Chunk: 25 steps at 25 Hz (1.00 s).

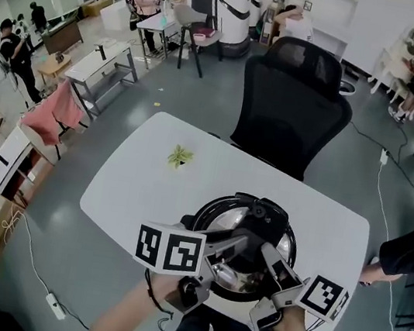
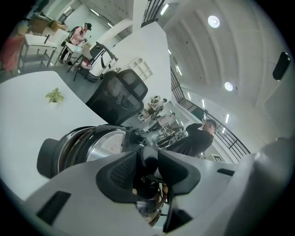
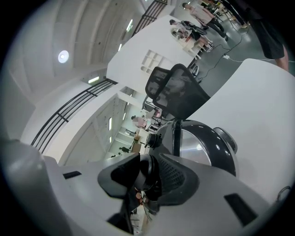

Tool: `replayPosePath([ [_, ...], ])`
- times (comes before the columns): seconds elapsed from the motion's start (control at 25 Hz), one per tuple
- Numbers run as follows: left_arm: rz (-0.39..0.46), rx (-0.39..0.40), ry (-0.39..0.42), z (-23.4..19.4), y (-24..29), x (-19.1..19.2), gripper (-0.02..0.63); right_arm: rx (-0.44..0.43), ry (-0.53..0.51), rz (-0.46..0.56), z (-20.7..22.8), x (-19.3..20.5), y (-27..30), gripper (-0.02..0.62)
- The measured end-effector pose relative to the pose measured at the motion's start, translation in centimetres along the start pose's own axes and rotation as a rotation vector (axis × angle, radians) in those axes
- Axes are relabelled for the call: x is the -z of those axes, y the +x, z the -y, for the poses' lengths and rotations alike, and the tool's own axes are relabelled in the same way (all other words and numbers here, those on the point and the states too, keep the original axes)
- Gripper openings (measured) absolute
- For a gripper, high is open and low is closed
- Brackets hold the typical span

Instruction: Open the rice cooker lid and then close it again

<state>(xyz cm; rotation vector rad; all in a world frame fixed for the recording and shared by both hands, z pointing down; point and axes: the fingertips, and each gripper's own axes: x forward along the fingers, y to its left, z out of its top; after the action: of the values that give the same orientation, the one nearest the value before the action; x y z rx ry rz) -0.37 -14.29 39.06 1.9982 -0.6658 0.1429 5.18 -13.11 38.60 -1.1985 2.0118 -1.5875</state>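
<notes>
The black rice cooker [image 1: 207,210] stands on the white table [image 1: 140,189] just in front of me. Its lid [image 2: 107,144] is tilted up, so the silver inner plate shows in the left gripper view and in the right gripper view [image 3: 205,144]. The shiny inner pot [image 1: 229,276] lies below. My left gripper [image 1: 240,242] [image 2: 148,161] and right gripper [image 1: 268,253] [image 3: 147,171] come in side by side from the near edge. Each has its jaws shut on a black rounded handle [image 2: 150,159] [image 3: 148,168] at the lid's front.
A small green plant [image 1: 179,156] [image 2: 55,96] sits on the table beyond the cooker to the left. A black office chair [image 1: 292,104] stands at the table's far edge. Desks, machines and several people fill the room behind. A person stands close at the right [image 1: 413,250].
</notes>
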Motion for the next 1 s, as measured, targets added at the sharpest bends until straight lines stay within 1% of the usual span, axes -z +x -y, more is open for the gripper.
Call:
replayPosePath([
  [0.28, 0.008, -0.012, -0.016, -2.4, 0.0, -1.5, 0.155, 0.009, 0.000, -0.022, 0.5, 0.0, 2.8, 0.137],
  [0.48, 0.003, -0.013, -0.018, -3.5, 0.3, -1.5, 0.155, 0.020, 0.003, -0.024, 1.3, 0.1, 3.6, 0.137],
  [0.76, -0.011, -0.012, -0.006, -4.2, 1.0, -1.9, 0.155, 0.000, 0.028, -0.007, 1.6, -0.2, 4.4, 0.138],
  [1.0, -0.032, -0.012, 0.009, -5.0, 1.7, -2.2, 0.156, 0.014, 0.038, 0.018, 2.4, -0.4, 5.1, 0.138],
])
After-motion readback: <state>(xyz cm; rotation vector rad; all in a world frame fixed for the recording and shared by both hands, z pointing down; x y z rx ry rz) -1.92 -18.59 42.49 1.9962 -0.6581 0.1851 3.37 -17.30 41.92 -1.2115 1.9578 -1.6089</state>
